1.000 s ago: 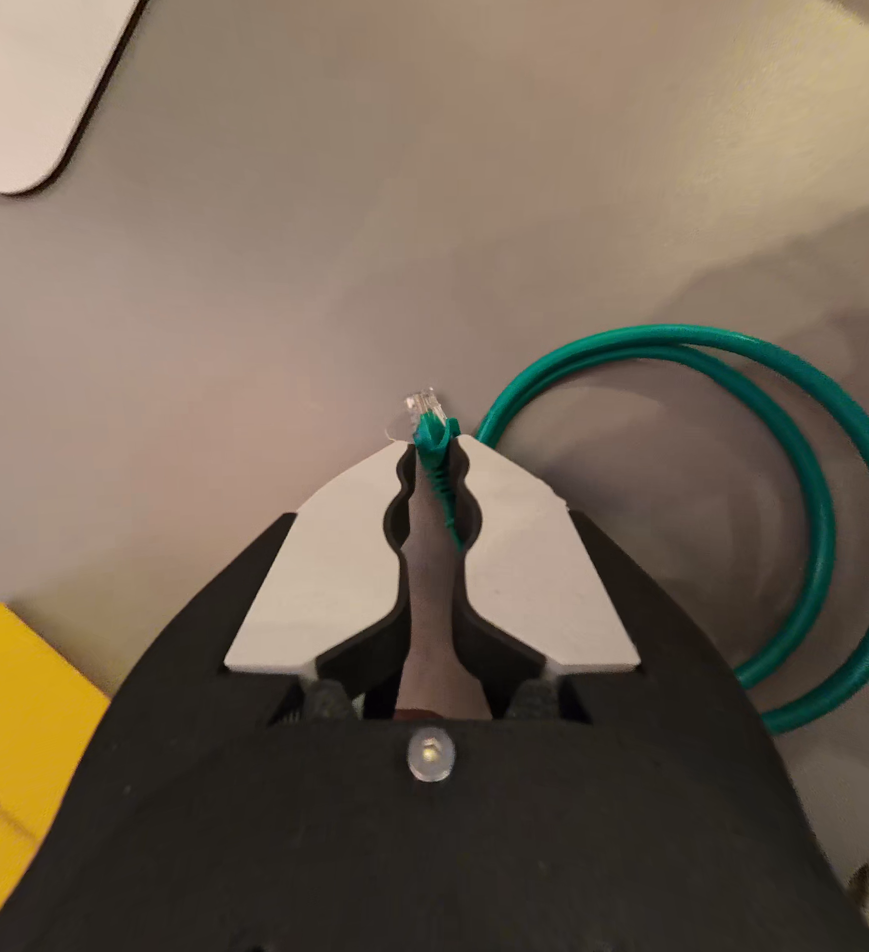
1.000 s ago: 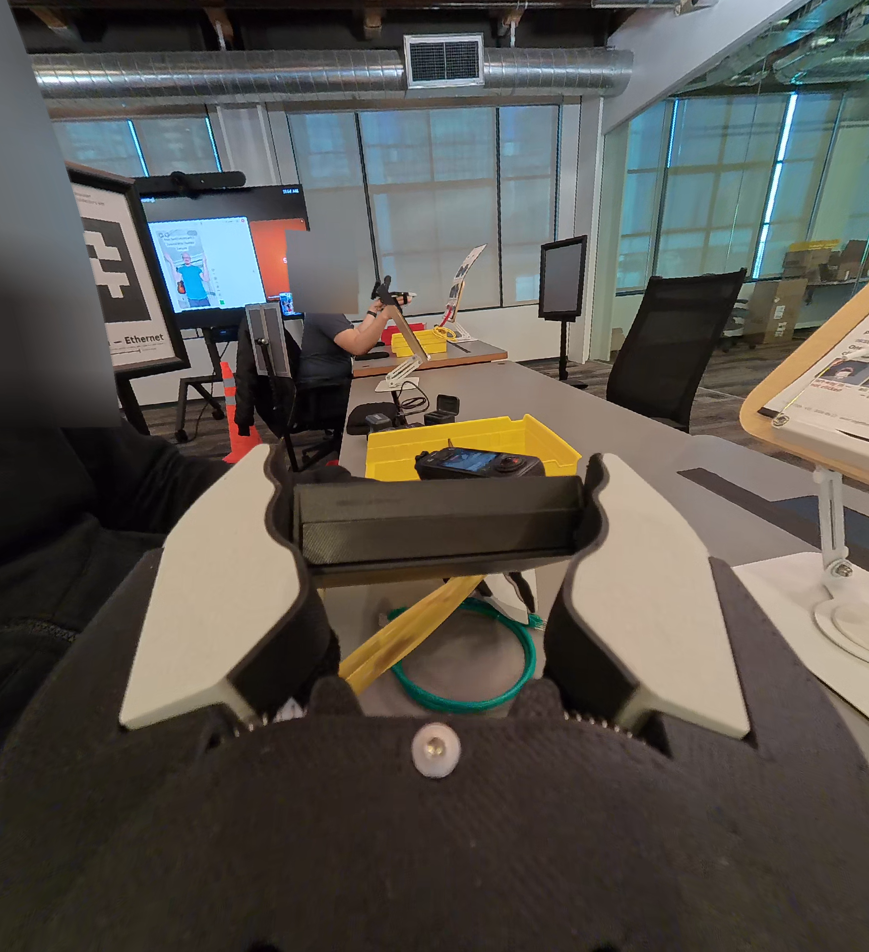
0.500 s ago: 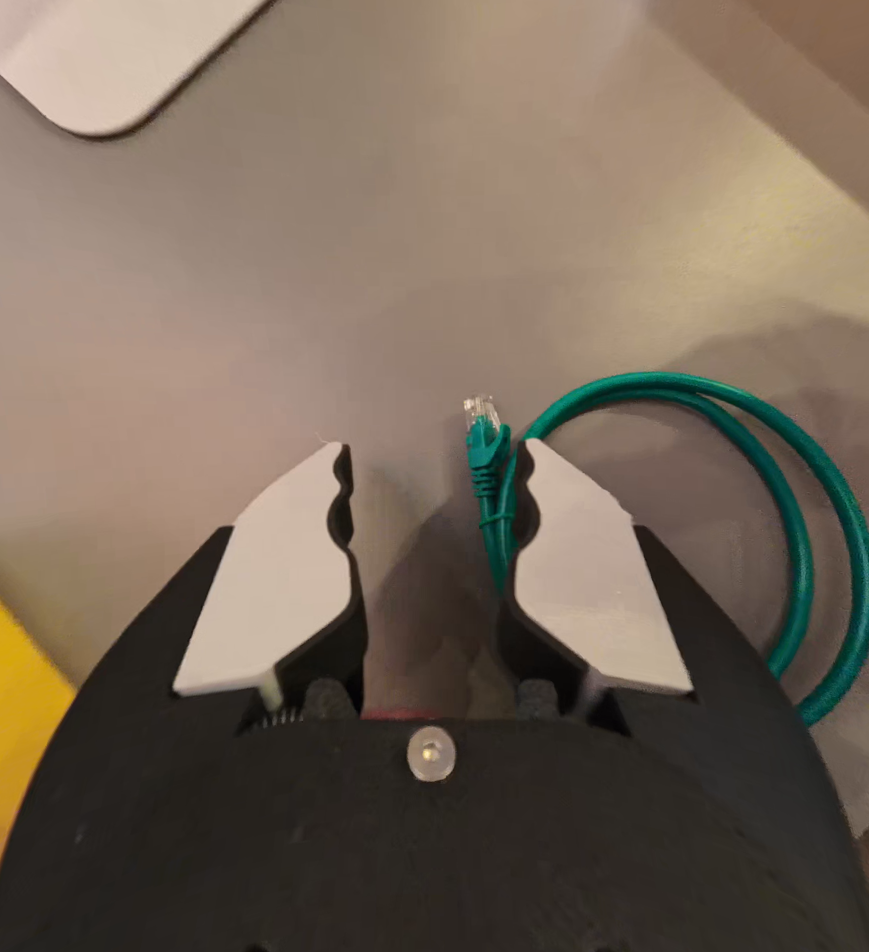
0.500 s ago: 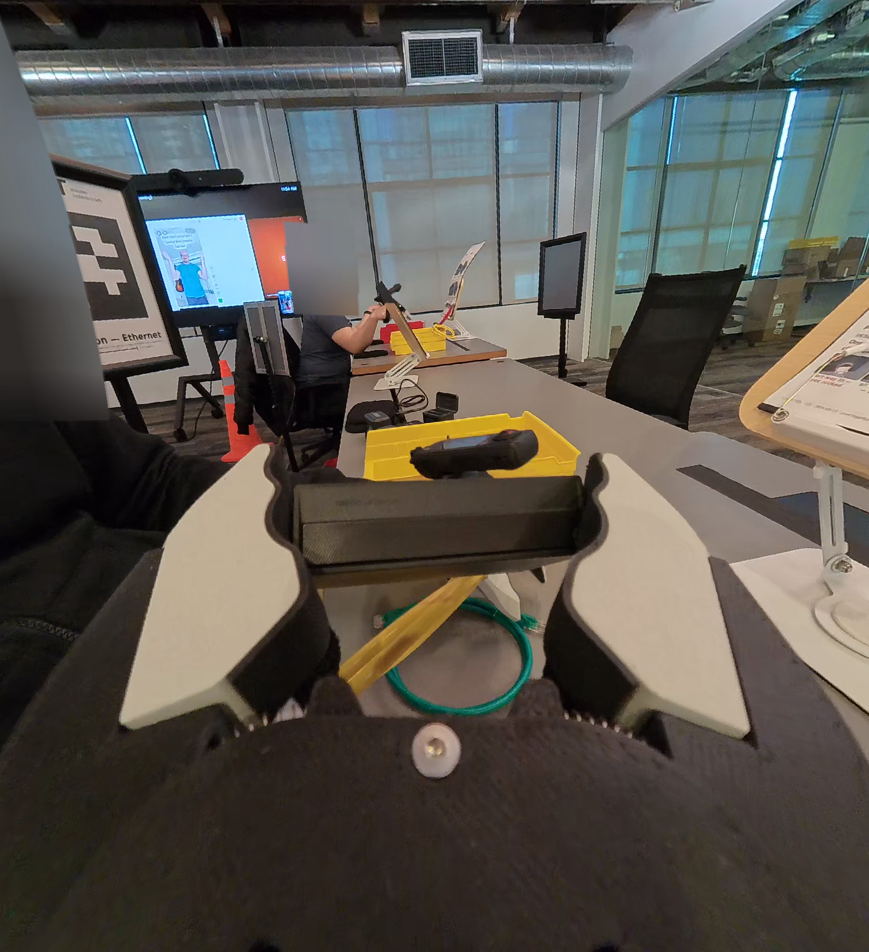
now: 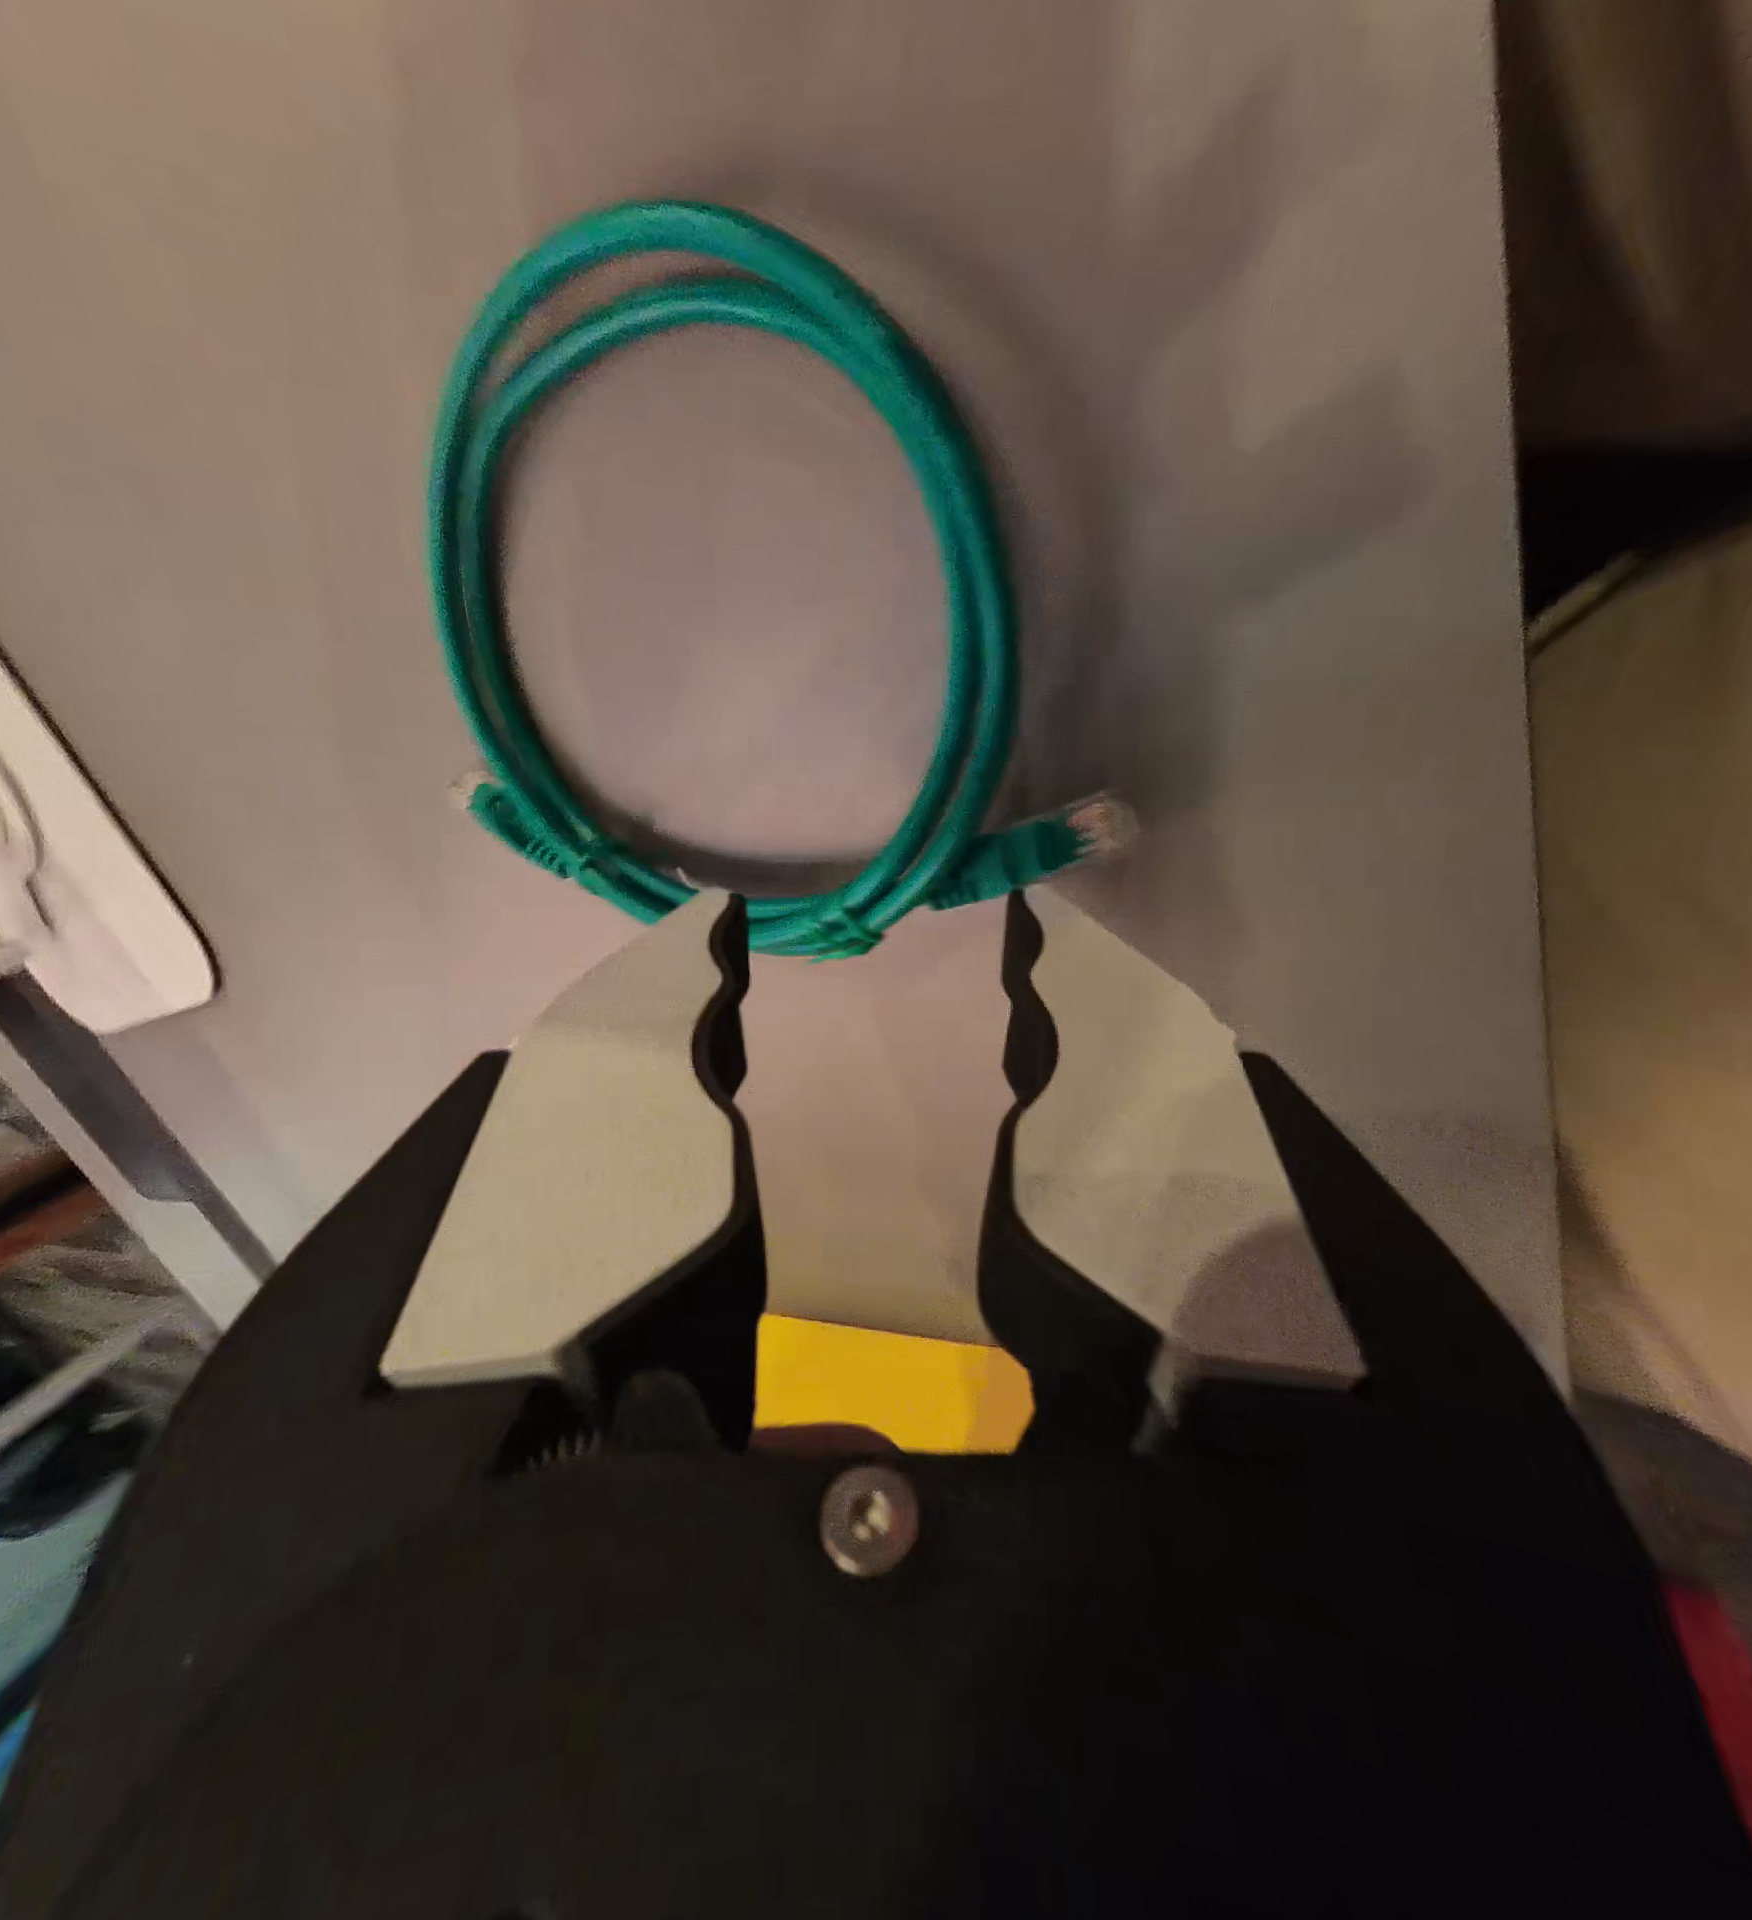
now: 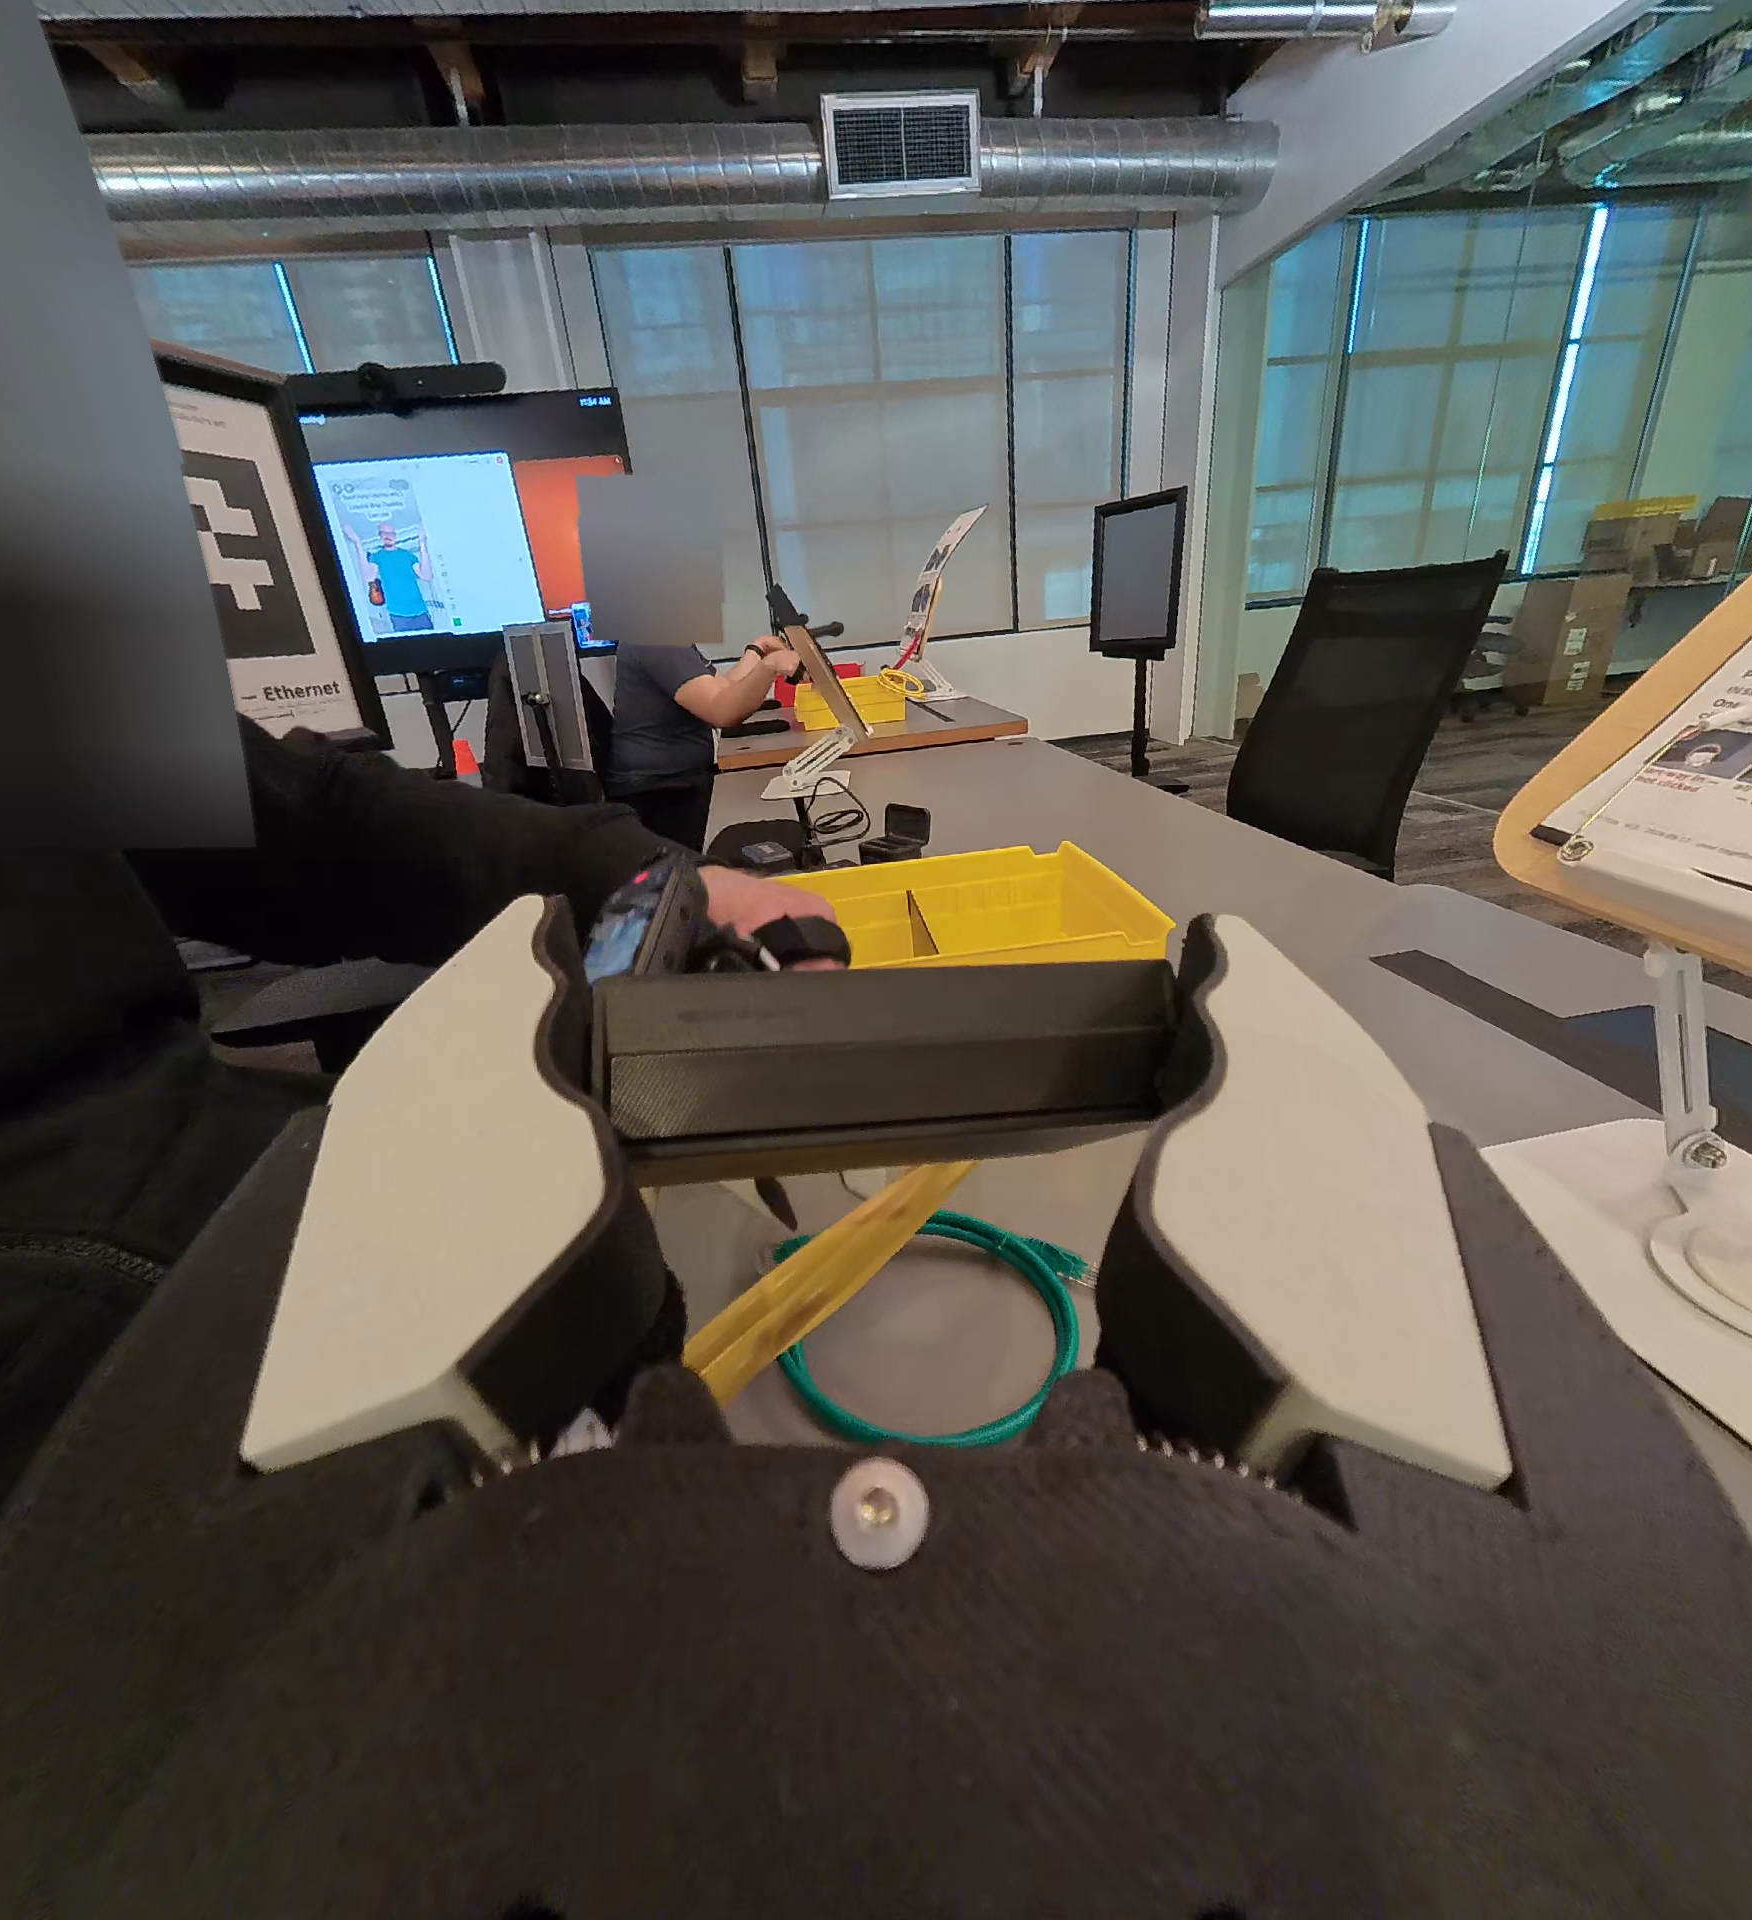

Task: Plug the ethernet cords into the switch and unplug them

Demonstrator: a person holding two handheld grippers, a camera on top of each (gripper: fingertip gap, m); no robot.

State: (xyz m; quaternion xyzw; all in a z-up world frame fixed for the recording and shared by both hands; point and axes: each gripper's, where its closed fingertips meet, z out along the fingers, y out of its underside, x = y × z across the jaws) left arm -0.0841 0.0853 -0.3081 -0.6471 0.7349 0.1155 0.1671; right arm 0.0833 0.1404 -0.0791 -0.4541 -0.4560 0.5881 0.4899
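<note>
1. On the grey worktop (image 5: 228, 364), near its right edge, the green ethernet cord (image 5: 965, 499) lies coiled in a flat ring, free of everything.
2. The left tongs (image 5: 867, 914) stand wide and empty, tips just short of the ring's near arc.
3. One clear plug (image 5: 1095, 826) lies just beyond the right fingertip, its long axis running crosswise to the fingers; the other plug (image 5: 472, 798) lies off to the left.
4. The right tongs (image 6: 877, 1039) clamp the black switch (image 6: 882, 1049) by its ends, above the worktop; yellow cords (image 6: 830, 1257) hang beneath it.
5. The left tongs are nearer; taking the plug probably needs a turn to line up with it.
</note>
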